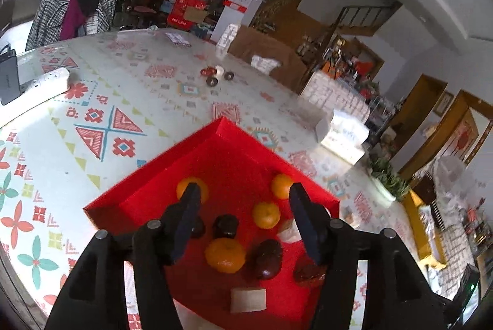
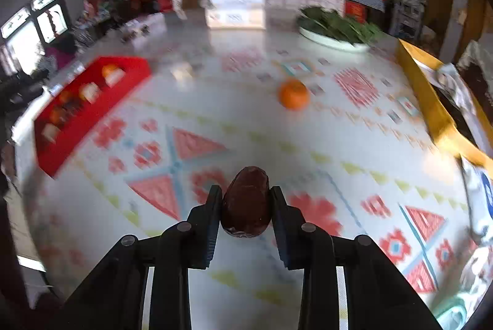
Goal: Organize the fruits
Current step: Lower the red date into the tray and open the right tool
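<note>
A dark red date (image 2: 246, 203) sits pinched between the two fingers of the right tool (image 2: 246, 195), lifted above the patterned surface (image 2: 215, 283), with both pads pressed against its sides. Farther along that surface a lone orange (image 2: 293, 94) lies by itself, well apart from the red tray (image 2: 92, 126) off to the left. The left tool (image 1: 243, 194) hangs over that red tray with its fingers spread and nothing between them. Below it inside the tray lie four oranges, the largest one (image 1: 225, 255) nearest the tool, beside a dark date (image 1: 267, 259) and another dark fruit (image 1: 225, 225). A small pale card (image 1: 248, 300) rests on the tray floor near its close edge. Beyond the tray, a white tissue box (image 1: 345, 135) stands near the surface's edge.
</note>
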Tool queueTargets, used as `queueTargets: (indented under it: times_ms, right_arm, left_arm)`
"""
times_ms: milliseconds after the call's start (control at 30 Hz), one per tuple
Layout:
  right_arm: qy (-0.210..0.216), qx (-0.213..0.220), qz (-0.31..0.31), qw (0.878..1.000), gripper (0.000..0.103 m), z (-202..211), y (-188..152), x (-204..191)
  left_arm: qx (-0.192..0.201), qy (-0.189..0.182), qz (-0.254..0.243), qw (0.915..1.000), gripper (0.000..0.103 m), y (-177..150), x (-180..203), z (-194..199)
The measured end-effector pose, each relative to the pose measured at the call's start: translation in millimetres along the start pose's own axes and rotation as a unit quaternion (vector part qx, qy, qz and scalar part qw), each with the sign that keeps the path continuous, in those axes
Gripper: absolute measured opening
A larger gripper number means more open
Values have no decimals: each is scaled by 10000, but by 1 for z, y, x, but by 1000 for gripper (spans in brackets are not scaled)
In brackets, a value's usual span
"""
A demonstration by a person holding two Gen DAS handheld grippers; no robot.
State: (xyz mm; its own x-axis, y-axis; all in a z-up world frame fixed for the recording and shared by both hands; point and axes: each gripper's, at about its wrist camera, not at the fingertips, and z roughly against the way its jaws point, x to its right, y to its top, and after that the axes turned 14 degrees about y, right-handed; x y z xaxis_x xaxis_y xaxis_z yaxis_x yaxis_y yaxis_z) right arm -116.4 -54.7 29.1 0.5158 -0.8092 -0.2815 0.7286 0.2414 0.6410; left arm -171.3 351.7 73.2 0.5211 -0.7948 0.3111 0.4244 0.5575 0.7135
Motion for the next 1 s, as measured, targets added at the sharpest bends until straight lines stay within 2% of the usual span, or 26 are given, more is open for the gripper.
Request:
queueTargets:
  times_ms: [167,300,400,500,633,700,767,933,1000]
  right_arm:
    - [1173,114,107,9930,34,-16,45,-42]
    - [2226,-75,257,9746,34,-51,81,-94]
    - [2502,-266,460,9667,34,-77,92,-129]
    - [2617,-487,660,9616,35,-99,95,-160]
    - [2513,-623,821,9624,35,-117,93,-180]
    - [2553,-597,840,9613,39,-114,92,-181]
    - [2586,-529,866,9606,49,-110,95,-178]
    - [2300,-151,894,9689,52,-82,99,-160]
    - [2070,11,816,9749,54,-68,99,-140]
  left_arm:
    - [53,-138,163,9998,63,5,-11,9]
    - [59,-124,146,9998,64,5,-19,15]
    - [33,-81,115,9999,65,6,-27,17]
    - [64,-11,99,9999,66,7,-34,20]
    - [68,34,152,9999,67,8,-42,17]
    - [28,15,178,9998,67,7,-43,14]
    - [-6,-17,185,9998,67,6,-42,12]
    - [-14,-71,72,9999,67,4,-32,12]
    - [-7,-104,23,9999,67,3,-27,14]
